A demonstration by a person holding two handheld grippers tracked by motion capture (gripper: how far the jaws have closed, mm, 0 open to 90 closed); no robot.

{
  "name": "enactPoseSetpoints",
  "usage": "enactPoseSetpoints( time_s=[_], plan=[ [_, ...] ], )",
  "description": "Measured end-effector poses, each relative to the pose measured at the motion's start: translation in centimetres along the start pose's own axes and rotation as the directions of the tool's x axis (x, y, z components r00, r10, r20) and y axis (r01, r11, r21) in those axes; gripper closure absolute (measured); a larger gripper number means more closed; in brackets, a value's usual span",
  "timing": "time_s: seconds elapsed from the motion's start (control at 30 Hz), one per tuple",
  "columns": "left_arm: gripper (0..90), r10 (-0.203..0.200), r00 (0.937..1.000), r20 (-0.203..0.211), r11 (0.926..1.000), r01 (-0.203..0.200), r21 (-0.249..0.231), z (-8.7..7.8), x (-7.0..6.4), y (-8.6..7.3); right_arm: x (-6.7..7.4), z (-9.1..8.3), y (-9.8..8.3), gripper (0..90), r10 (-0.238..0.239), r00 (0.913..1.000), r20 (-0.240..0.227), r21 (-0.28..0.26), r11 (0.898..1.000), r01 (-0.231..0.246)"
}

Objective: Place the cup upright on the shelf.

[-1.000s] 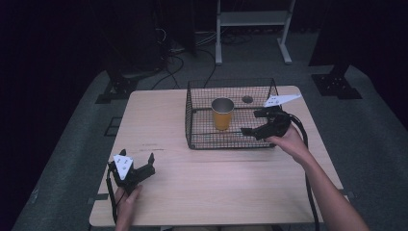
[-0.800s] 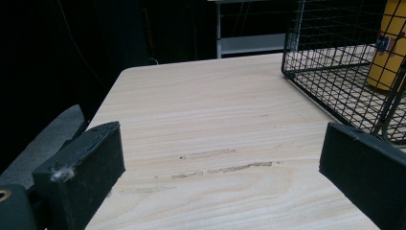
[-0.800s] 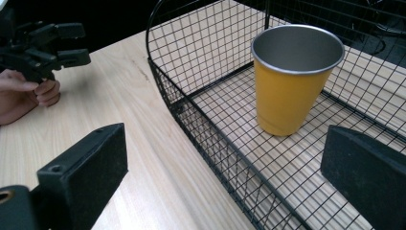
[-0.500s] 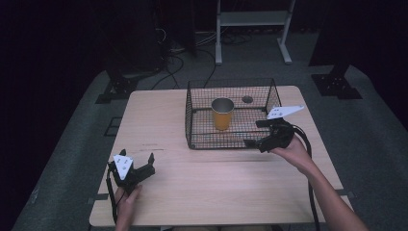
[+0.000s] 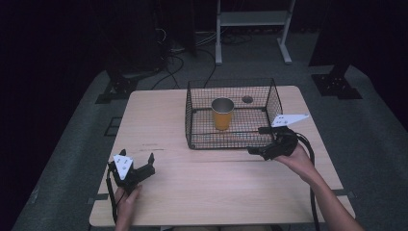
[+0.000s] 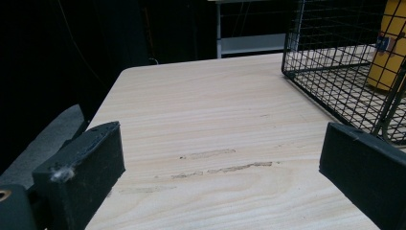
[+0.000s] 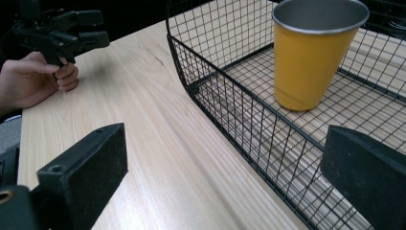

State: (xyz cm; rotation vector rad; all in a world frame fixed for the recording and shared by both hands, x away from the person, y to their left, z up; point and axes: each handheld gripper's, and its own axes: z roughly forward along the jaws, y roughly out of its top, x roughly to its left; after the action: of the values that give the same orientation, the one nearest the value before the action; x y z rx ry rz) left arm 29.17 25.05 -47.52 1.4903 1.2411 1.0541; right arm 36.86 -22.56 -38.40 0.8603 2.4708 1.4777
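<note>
One yellow cup point(image 7: 311, 52) stood upright, mouth up, in the wire basket point(image 7: 230, 96), beyond the right gripper's point(image 7: 225, 177) spread fingers; the left gripper point(image 6: 215, 177) gaped too.

table point(image 5: 192, 192) | white shelf frame point(image 5: 250, 19) beyond | cables point(image 5: 178, 53) on floor

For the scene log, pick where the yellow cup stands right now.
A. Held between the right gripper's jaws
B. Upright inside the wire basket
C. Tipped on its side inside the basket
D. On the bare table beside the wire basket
B: the yellow cup stands upright on the floor of the wire basket, with the right gripper open outside the near wall.
</note>
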Motion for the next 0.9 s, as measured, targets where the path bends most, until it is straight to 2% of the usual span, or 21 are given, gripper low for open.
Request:
enactPoseSetpoints(
  time_s=[0.57,0.9],
  plan=[
    [0.8,0.0,1.0,0.0,1.0,0.0,-0.001,0.0,0.0,0.0,0.0,-0.8,-3.1,1.7,0.036,0.9994,0.002,0.005,0.999,-0.036],
    [0.8,0.001,1.0,-0.001,1.0,-0.001,0.0,0.0,0.0,0.0,-0.3,-1.3,-4.1,1.7,0.055,0.9984,0.01,-0.004,0.998,-0.055]
  ],
)
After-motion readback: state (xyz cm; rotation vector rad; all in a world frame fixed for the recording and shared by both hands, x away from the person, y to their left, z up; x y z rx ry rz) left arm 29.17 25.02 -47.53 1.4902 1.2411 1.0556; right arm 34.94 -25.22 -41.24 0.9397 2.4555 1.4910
